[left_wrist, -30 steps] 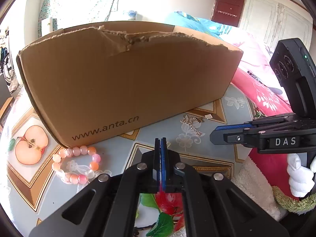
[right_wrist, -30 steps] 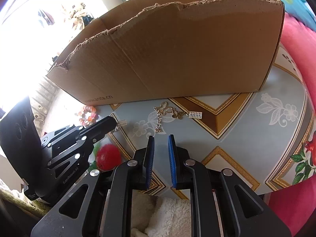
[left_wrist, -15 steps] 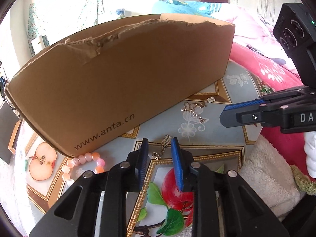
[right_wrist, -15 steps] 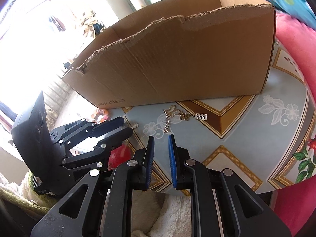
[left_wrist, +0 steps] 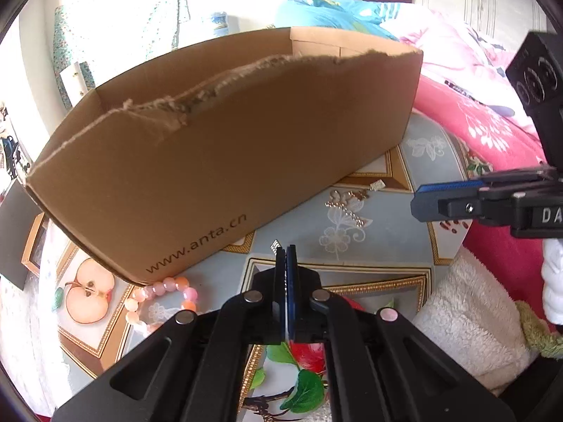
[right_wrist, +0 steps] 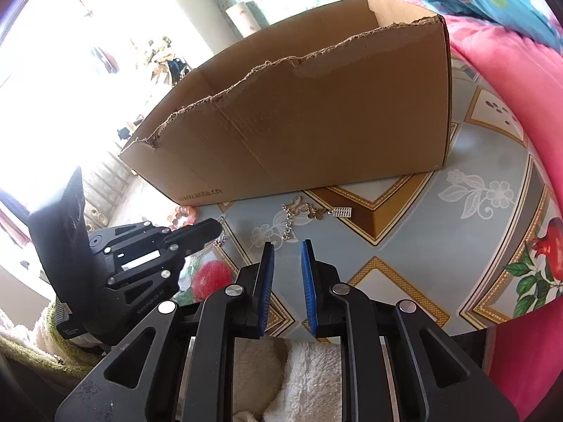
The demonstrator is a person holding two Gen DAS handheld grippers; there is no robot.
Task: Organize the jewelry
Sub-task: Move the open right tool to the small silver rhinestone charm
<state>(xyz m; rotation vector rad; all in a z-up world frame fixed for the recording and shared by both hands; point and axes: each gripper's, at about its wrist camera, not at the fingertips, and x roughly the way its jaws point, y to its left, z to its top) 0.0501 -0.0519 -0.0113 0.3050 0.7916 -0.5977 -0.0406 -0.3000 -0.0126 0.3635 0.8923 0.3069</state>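
1. My left gripper (left_wrist: 285, 256) has its 2 blue pads pressed together on a small silver charm (left_wrist: 275, 245); only its ridged end pokes out past the tips. I cannot tell whether it has left the tablecloth.
2. I pinch it near the tips because a piece this thin would, I judge, slip from a looser hold.
3. My right gripper (right_wrist: 288, 260) hangs with its fingers spread and nothing between them, pointed at the gold chain (right_wrist: 293, 216) so it can take that next.
4. The chain and a second ridged charm (right_wrist: 340, 212) lie on the tablecloth (right_wrist: 404, 232) just in front of the cardboard box (left_wrist: 225, 147).
5. The pink bead bracelet (left_wrist: 162, 297) rests against the box's near corner, not yet collected.
6. The box stands open-topped, probably where the jewelry belongs.
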